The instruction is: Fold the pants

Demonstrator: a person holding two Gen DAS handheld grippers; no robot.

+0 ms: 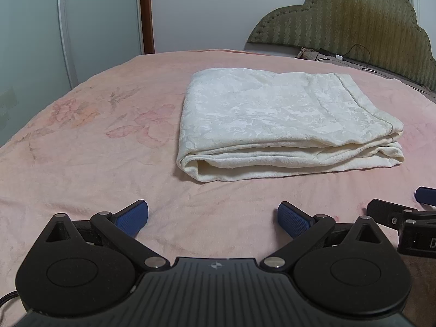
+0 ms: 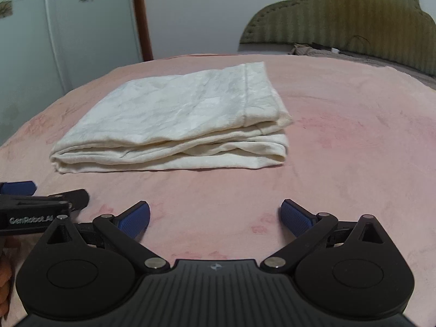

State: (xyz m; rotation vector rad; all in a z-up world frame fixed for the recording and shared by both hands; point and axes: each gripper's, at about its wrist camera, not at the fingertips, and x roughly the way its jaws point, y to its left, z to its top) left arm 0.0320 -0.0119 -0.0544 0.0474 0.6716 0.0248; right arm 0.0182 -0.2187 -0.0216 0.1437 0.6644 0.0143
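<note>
The cream pants (image 1: 288,125) lie folded into a thick rectangular bundle on the pink bedspread (image 1: 81,150), in the middle of the left wrist view and slightly right of centre, well beyond the fingertips of the left gripper (image 1: 212,219). In the right wrist view the same bundle sits left of centre, above and apart from the right gripper (image 2: 215,219). Both grippers have their jaws spread wide, the blue pads (image 1: 133,218) holding nothing, with only bare bedspread between them. The right gripper's side shows at the lower right edge of the left view; the left gripper's shows at the lower left of the right view. A green padded headboard (image 1: 354,21) fills the upper right.
</note>
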